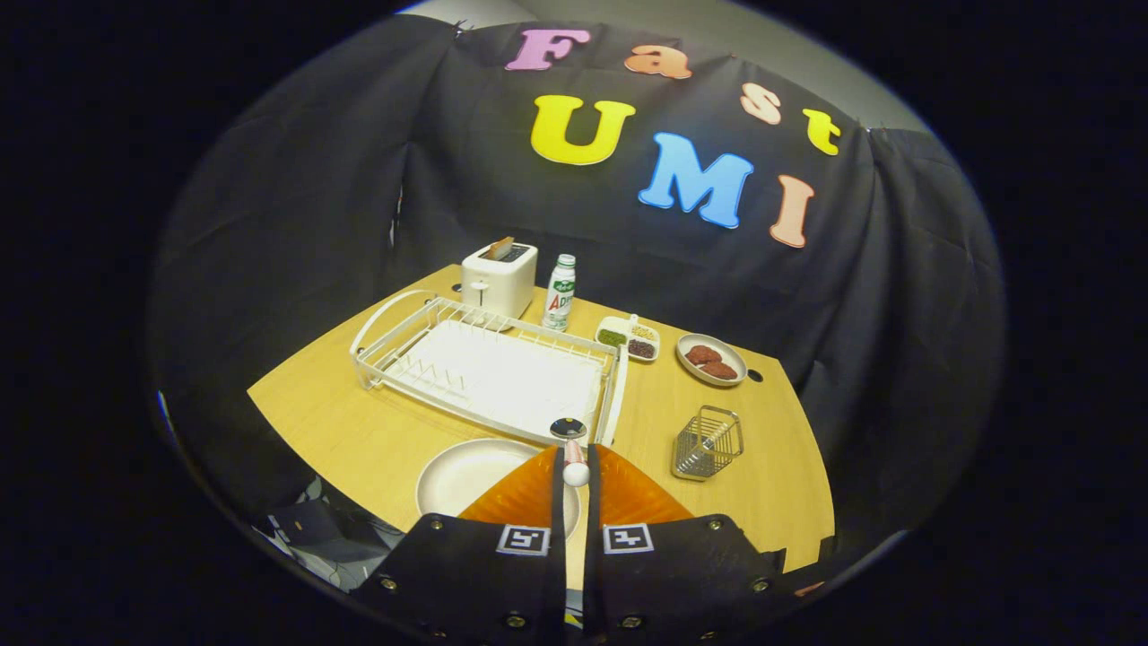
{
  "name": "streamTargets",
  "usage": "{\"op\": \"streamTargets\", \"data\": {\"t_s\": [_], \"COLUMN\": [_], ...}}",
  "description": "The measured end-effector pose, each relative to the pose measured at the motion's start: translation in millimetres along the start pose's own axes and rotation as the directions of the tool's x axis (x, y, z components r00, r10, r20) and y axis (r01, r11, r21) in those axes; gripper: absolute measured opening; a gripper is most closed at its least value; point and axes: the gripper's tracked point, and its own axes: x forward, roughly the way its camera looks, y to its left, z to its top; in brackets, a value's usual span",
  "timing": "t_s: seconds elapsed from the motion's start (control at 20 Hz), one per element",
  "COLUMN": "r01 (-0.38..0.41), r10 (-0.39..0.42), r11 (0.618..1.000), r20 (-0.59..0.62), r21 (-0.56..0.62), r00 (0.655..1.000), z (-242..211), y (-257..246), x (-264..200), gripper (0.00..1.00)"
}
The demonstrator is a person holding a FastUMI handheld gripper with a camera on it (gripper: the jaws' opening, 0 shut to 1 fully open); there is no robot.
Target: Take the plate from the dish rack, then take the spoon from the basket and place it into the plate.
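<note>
Wooden table (359,422): gripper (575,471) fingers clamped on spoon (572,449), held over plate (475,475) edge, just before dish rack (489,368).

This is a staged kitchen corner set up inside a booth, not a real home. Black cloth (296,224) hangs as the wall behind and beside a wooden table (359,431). The kitchen props sit around a white dish rack (489,368) at the table's middle: a toaster (499,278) and a bottle (560,292) just behind it, a divided dish (628,339) and a bowl (711,359) of food to its right, a wire basket (708,443) further forward on that side, and a plate (466,475) in front.
</note>
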Motion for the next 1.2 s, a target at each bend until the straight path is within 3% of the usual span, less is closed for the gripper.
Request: {"op": "streamTargets", "data": {"t_s": [0.25,0.55,0.95,1.2], "r01": [-0.073,-0.097,-0.033,-0.013], "r10": [0.071,0.096,0.041,0.02], "r11": [0.997,0.995,0.997,0.999], "r20": [-0.063,-0.123,-0.124,-0.161], "r21": [-0.027,-0.003,0.068,0.049], "r00": [0.995,0.988,0.991,0.987], "z": [-31.1,-51.8,-58.5,-80.5], "y": [27.8,35.6,32.3,41.1], "x": [19.7,46.7,75.9,80.3], "gripper": [0.08,0.08,0.08,0.08]}}
